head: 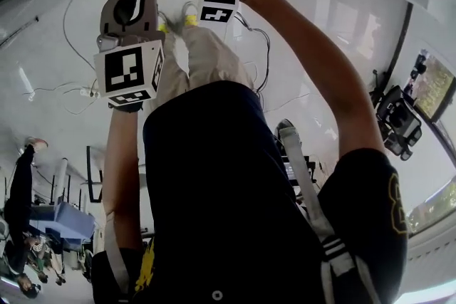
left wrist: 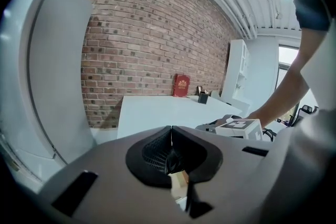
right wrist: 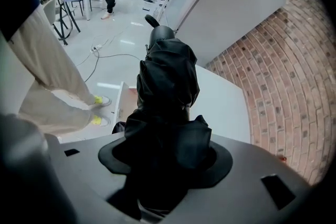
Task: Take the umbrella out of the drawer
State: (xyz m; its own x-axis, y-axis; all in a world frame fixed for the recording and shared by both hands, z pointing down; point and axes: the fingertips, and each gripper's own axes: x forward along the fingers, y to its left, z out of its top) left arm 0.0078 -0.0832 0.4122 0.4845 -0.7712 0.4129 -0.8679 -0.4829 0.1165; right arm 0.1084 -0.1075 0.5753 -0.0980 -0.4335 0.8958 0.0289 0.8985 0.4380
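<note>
Your right gripper (right wrist: pixel 164 153) is clamped partway closed round the black folded umbrella (right wrist: pixel 168 78). The fabric is bunched between the jaws and the far end points away and down. Your left gripper (left wrist: pixel 171 140) has its jaws together with nothing in them. The umbrella hangs in the air above the open drawer (right wrist: pixel 123 103), clear of it, so the take-out step looks basically done. Next is probably to carry it off and set it down, maybe on the white top (right wrist: pixel 223 107) beside the drawer. That calls for a firm grip, since you're pinching loose cloth that could slip. Only the right gripper view shows the drawer and the grip itself. The left gripper view misses both, but gives the brick wall (left wrist: pixel 142 34), a red book (left wrist: pixel 181 85) at the back of the white top, and the right gripper's marker cube (left wrist: pixel 239 126) close by. The head view alone shows both grippers held up near each other over your yellow shoes (head: pixel 189 11).
</note>
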